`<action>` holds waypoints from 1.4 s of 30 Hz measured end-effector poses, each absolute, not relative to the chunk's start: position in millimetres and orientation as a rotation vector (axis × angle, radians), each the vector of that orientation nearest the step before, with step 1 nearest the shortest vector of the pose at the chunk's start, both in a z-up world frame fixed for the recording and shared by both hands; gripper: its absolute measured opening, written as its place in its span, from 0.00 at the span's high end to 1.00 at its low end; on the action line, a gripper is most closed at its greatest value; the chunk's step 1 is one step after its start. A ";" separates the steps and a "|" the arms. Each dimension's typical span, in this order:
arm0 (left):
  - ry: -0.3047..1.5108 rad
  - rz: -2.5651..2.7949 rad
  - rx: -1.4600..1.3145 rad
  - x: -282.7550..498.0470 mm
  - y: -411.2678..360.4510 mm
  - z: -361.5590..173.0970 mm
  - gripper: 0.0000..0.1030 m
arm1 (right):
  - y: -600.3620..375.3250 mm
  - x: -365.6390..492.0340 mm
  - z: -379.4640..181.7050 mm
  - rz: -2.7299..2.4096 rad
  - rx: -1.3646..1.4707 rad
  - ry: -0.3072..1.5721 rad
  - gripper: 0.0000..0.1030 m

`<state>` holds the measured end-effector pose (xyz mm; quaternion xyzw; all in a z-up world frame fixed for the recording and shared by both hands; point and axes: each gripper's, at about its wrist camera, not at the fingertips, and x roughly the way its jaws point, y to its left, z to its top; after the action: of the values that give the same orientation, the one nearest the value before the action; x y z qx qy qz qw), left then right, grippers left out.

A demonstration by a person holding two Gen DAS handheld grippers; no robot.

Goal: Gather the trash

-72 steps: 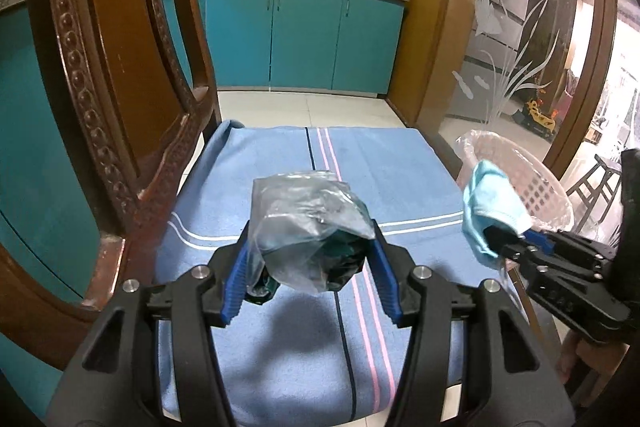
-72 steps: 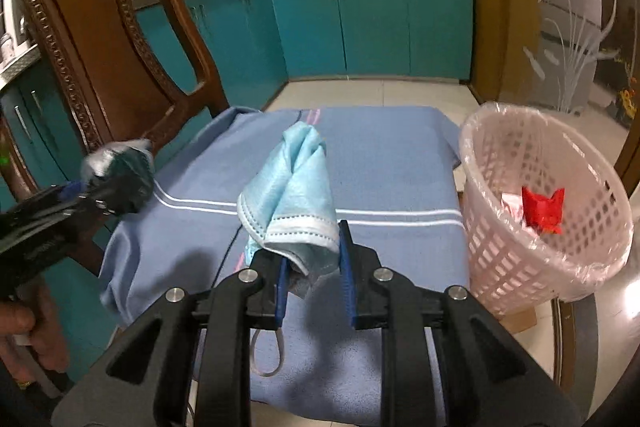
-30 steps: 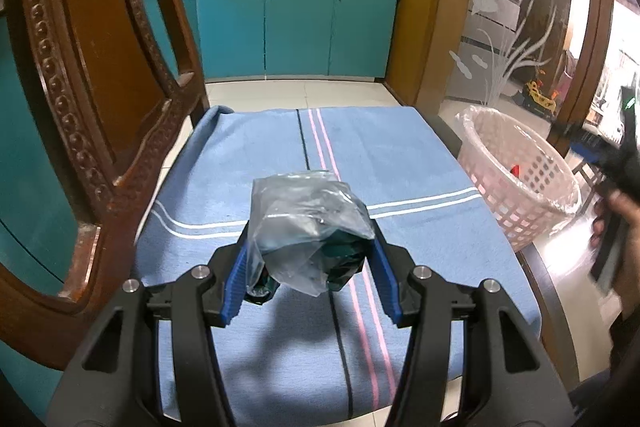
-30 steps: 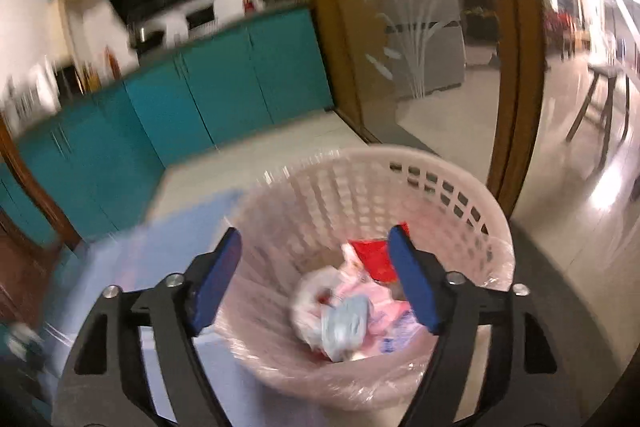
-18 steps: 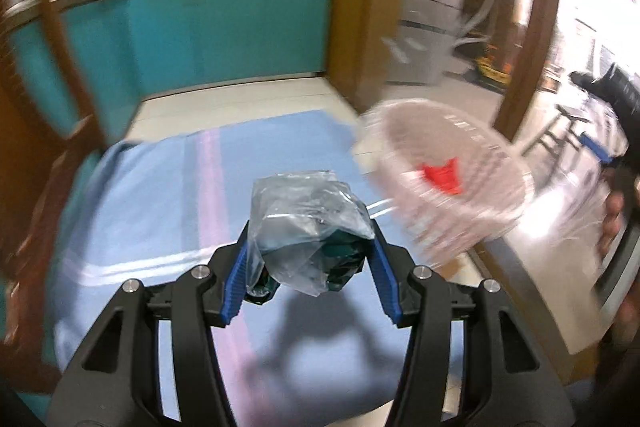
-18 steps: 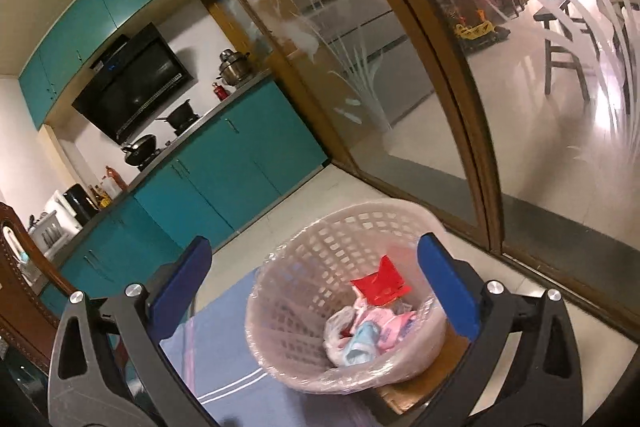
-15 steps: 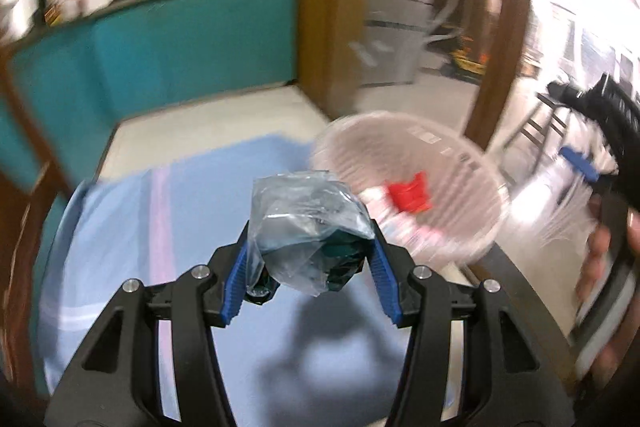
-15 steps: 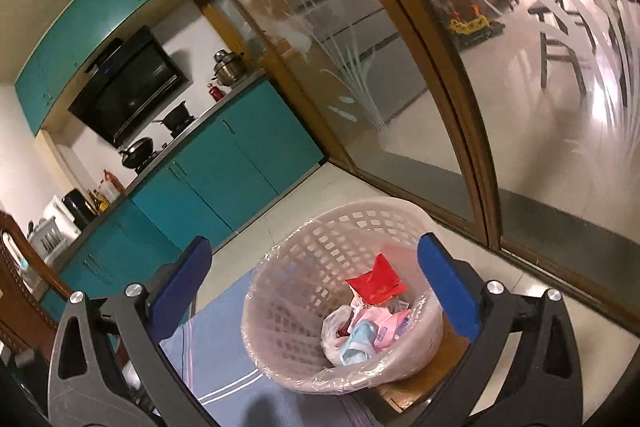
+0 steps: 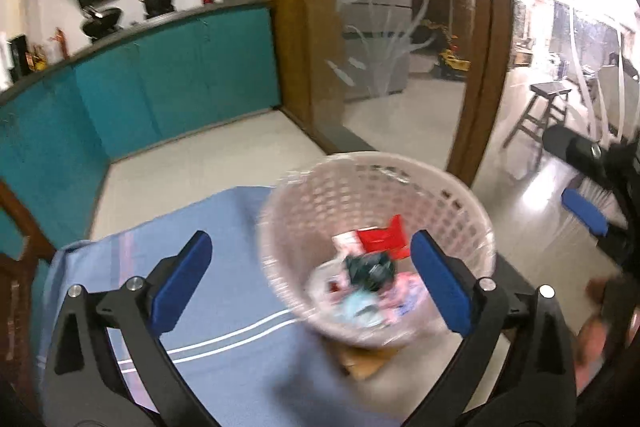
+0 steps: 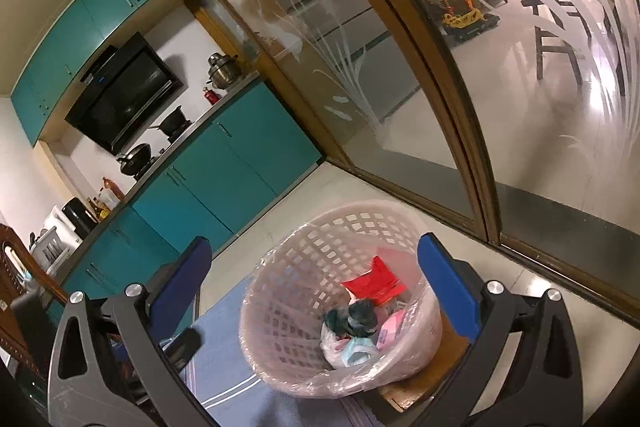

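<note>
A pale pink mesh basket (image 9: 360,163) (image 10: 320,223) with a clear liner stands at the right end of the blue-clothed table (image 9: 224,267). Inside it lie a crumpled dark plastic bag (image 9: 370,269) (image 10: 354,319), a red wrapper (image 9: 382,237) (image 10: 374,283) and a light blue face mask (image 9: 356,307) (image 10: 354,353). My left gripper (image 9: 310,283) hovers over the basket's near side. Its jaws are opening, with nothing between the pads. My right gripper (image 10: 316,287) is held above and behind the basket, open wide and empty. One of its blue pads (image 9: 584,215) shows at the right of the left wrist view.
A brown board (image 10: 404,391) sticks out under the basket at the table's corner. A wood-framed glass door (image 9: 480,67) stands just beyond the basket. Teal cabinets (image 9: 160,87) line the far wall. A carved wooden chair (image 9: 16,267) is at the left. A hand (image 9: 596,331) is at the right edge.
My left gripper swung right from over the cloth to the basket and let go of the plastic bag, which now lies inside. The right gripper rolled and stayed open.
</note>
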<state>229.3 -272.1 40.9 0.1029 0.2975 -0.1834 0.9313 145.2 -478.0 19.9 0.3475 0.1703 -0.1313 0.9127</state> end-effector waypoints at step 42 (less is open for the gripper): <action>0.674 0.033 -0.031 145.5 -14.0 8.9 0.03 | -222.4 178.0 -25.7 0.090 0.141 0.696 0.03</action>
<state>145.5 -14.0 8.9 -0.0153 0.3306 0.0161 0.9435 178.0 -222.4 -25.7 0.0689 0.3404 0.0442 0.9367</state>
